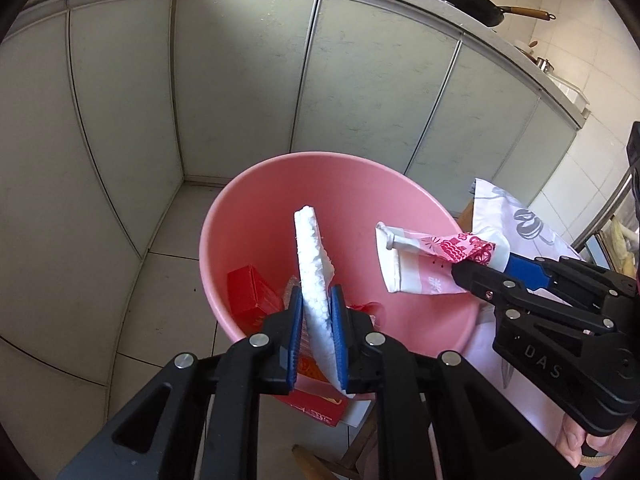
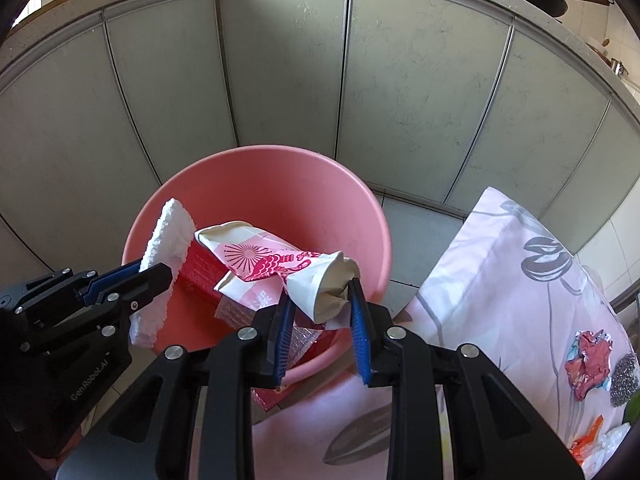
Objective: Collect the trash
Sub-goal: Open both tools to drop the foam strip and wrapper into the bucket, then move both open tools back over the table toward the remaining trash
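A pink plastic bucket (image 1: 352, 200) (image 2: 280, 184) stands on the tiled floor below both grippers. My left gripper (image 1: 316, 300) (image 2: 154, 272) is shut on a white foam slab (image 1: 314, 264) (image 2: 168, 232) held upright over the bucket. My right gripper (image 2: 320, 300) (image 1: 476, 266) is shut on a crumpled white and pink paper wrapper (image 2: 280, 264) (image 1: 424, 256), also over the bucket. A red box (image 1: 252, 296) (image 2: 204, 272) and bubble wrap (image 2: 304, 336) lie inside the bucket.
A table with a pink flowered cloth (image 2: 500, 272) (image 1: 516, 216) stands right of the bucket, with crumpled pink foil (image 2: 588, 364), a steel scourer (image 2: 624, 376) and orange scraps (image 2: 588, 440) on it. Grey cabinet doors (image 2: 280, 60) stand behind. A wok (image 1: 468, 2) sits on the counter.
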A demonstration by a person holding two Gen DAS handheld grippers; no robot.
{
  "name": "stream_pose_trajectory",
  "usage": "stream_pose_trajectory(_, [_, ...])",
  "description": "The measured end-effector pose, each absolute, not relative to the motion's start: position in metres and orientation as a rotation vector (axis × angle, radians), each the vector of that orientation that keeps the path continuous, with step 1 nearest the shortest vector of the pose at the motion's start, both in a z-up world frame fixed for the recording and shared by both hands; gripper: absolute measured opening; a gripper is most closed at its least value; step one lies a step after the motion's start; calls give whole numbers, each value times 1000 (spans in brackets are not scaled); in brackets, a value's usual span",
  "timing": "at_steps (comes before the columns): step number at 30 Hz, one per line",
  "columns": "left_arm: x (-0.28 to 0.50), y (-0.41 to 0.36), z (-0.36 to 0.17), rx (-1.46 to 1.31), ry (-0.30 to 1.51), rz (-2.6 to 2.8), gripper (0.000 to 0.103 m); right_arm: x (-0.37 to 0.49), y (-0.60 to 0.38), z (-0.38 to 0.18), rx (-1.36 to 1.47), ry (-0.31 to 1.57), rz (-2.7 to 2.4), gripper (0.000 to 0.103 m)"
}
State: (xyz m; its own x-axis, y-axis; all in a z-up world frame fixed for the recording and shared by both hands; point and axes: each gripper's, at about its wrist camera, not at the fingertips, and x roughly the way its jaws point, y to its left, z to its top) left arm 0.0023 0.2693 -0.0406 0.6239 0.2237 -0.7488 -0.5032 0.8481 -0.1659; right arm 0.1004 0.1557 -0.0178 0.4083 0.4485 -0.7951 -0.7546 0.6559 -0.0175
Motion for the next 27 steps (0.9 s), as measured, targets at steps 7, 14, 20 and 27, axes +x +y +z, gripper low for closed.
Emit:
stream_pose_trajectory(7, [1,270,-36,-380,773,433,31,102,150,-12,-369,849,807,44])
stream_pose_trajectory(14, [-2,263,-21,-351,747,428,31,98,134,0,-339,821,823,44])
stream_pose_trajectory(20, [-9,251,-5,-339,721,416,31,90,113,12,-302,796,828,44])
stream_pose_trajectory(27, [-13,231,13,-307,695,379,31,81,81,28,-256,760,828,44])
